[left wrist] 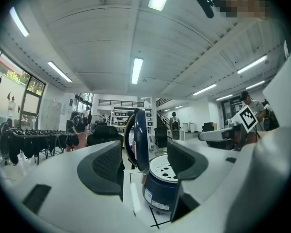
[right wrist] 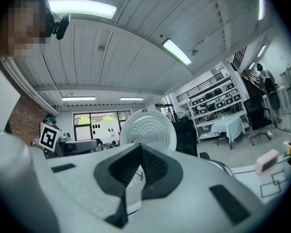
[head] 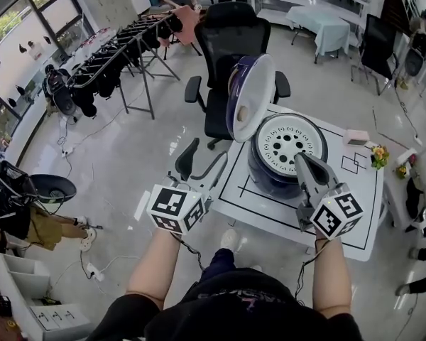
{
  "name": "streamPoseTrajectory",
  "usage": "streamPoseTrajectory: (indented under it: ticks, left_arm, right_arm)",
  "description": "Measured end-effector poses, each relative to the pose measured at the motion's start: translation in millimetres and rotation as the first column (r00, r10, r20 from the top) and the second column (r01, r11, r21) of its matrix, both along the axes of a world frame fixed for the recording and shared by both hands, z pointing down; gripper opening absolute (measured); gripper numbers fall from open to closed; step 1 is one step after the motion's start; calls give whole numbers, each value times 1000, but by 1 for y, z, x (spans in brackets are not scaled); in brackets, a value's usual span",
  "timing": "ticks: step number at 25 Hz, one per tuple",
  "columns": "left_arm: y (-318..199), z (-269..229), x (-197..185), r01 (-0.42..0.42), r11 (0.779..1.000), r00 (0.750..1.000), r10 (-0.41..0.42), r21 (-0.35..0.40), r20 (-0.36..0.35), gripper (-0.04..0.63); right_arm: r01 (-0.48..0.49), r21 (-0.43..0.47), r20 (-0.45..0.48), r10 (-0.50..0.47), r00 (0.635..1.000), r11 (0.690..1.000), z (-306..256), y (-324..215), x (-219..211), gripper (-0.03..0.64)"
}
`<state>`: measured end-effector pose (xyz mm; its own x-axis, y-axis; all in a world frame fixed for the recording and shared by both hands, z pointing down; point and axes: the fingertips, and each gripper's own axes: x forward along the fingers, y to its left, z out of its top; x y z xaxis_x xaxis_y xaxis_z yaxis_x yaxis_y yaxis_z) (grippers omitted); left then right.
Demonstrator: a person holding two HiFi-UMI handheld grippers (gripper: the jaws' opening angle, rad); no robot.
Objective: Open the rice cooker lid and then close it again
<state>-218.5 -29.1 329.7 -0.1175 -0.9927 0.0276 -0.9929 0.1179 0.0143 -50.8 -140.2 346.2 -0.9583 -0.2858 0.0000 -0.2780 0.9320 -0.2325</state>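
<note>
The dark blue rice cooker (head: 270, 175) stands on the white table (head: 259, 208) with its lid (head: 250, 96) raised upright, showing the white perforated inner plate (head: 291, 143). My left gripper (head: 202, 163) is open and empty, off the table's left edge and short of the cooker. In the left gripper view, the cooker (left wrist: 161, 191) and its lid (left wrist: 138, 140) show between and beyond the open left gripper (left wrist: 145, 165). My right gripper (head: 303, 160) is shut on nothing and lies over the cooker's front right rim. In the right gripper view, the lid (right wrist: 148, 129) rises behind the shut right gripper (right wrist: 139, 154).
A black office chair (head: 231, 41) stands right behind the table. A clothes rack (head: 121, 55) fills the far left. On the table's right side lie a pink box (head: 355, 137) and small flowers (head: 380, 155). A dark bin (head: 53, 188) sits on the floor at left.
</note>
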Motion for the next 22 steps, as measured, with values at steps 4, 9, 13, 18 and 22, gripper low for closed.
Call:
streamPoseTrajectory:
  ticks: [4, 9, 13, 18, 22]
  left_arm:
    - [-14, 2, -27, 9, 1000, 1000, -9, 0, -5, 298]
    - [-36, 6, -56, 6, 1000, 1000, -6, -3, -22, 295]
    - [-57, 11, -75, -4, 1000, 1000, 4, -13, -28, 291]
    - [-84, 17, -92, -31, 999, 999, 29, -32, -35, 287]
    - [-108, 18, -102, -63, 997, 998, 62, -38, -32, 284]
  right_arm:
    - [-10, 0, -8, 10, 1000, 1000, 3, -10, -18, 2]
    - [-34, -6, -18, 34, 999, 999, 4, -29, -36, 2]
    - [-54, -2, -22, 54, 998, 999, 5, -43, -50, 2]
    - [-88, -4, -18, 88, 996, 996, 4, -62, -62, 2]
    - [-121, -10, -12, 121, 993, 993, 5, -75, -68, 2]
